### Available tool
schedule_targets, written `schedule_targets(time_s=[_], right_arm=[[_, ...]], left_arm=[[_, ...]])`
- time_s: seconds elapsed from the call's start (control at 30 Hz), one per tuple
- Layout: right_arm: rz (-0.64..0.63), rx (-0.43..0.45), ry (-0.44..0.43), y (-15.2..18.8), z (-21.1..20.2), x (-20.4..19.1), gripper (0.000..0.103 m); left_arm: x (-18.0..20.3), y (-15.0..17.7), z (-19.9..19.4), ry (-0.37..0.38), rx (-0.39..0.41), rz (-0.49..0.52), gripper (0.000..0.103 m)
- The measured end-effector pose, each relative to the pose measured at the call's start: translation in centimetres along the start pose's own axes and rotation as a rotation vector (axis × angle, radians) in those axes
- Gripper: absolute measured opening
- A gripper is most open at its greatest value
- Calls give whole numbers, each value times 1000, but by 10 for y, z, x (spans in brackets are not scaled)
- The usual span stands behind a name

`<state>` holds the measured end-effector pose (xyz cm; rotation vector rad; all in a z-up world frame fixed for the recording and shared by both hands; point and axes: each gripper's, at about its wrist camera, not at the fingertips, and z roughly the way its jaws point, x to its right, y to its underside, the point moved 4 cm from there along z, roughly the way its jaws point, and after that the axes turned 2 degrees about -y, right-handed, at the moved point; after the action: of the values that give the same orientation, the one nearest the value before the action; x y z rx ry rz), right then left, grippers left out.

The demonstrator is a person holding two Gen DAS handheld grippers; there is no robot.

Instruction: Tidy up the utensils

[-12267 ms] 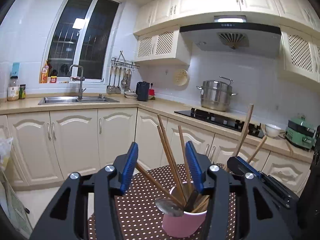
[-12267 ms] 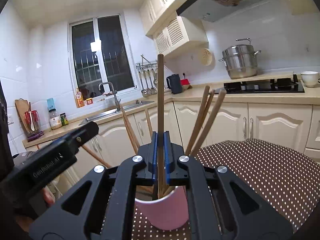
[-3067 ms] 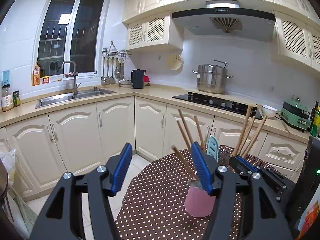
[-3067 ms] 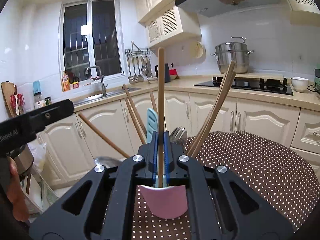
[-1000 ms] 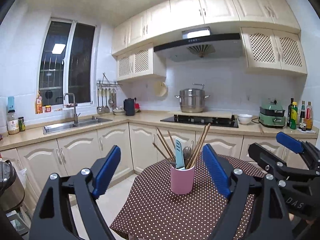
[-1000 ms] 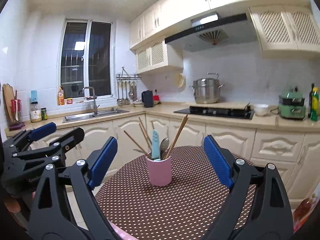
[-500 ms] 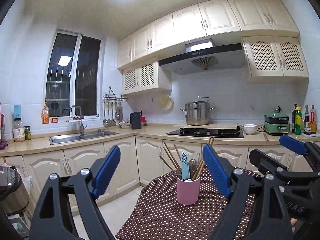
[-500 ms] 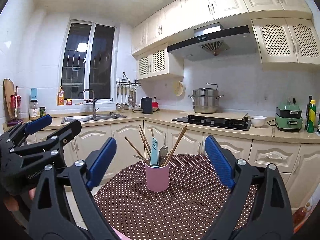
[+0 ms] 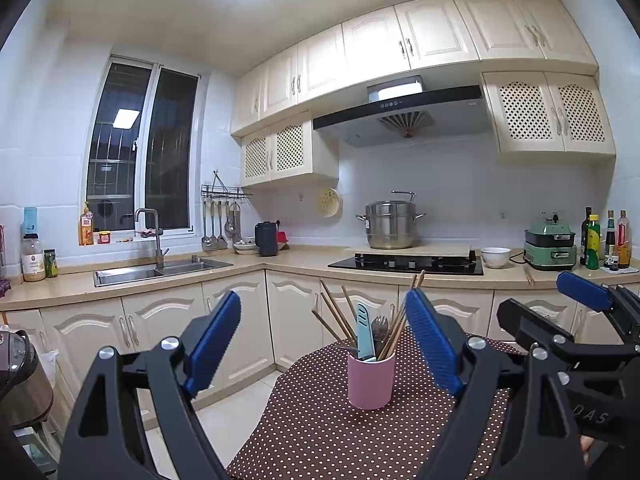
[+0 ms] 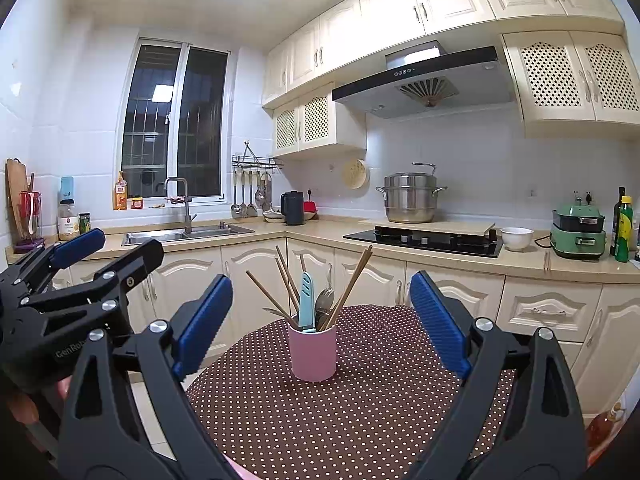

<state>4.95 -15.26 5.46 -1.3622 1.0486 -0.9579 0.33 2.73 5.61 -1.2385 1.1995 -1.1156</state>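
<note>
At far left of the room, a steel sink (image 10: 188, 235) with a tall faucet (image 10: 179, 196) sits in the beige counter below a dark window (image 10: 176, 128); bottles and jars stand along the sill and counter edge. The left gripper (image 9: 320, 344) is held above the table with its blue-padded jaws spread wide and nothing between them; it also appears at the left edge of the right wrist view, where its pads again stand apart. Ladles and spatulas hang from a wall rack (image 10: 256, 168) beside a black kettle (image 10: 293, 208). At centre, a pink cup (image 10: 313, 352) stands upright on the brown polka-dot tablecloth (image 10: 340, 408), well apart from both grippers. It holds the utensils: several wooden chopsticks (image 10: 350, 288) fanned outward, a light blue tool (image 10: 307, 300) standing near vertical, and metal spoons (image 10: 324, 300) behind it. Whether a fork is among the metal pieces cannot be told. The right gripper (image 10: 322, 320) likewise hovers with jaws wide and empty, framing the cup. Further right, a steel stockpot (image 10: 412, 198) rests by the black hob (image 10: 424, 240) under the range hood (image 10: 424, 80). A white bowl (image 10: 517, 238), a green appliance (image 10: 578, 232) and oil bottles (image 10: 623, 228) occupy the right counter.
</note>
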Motion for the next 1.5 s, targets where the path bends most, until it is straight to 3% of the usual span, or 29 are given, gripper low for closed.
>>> schedule_targets(time_s=[1.5], right_arm=[[25, -15, 3, 7, 2, 6, 89]], left_arm=[[8, 9, 6, 6, -15, 7, 83]])
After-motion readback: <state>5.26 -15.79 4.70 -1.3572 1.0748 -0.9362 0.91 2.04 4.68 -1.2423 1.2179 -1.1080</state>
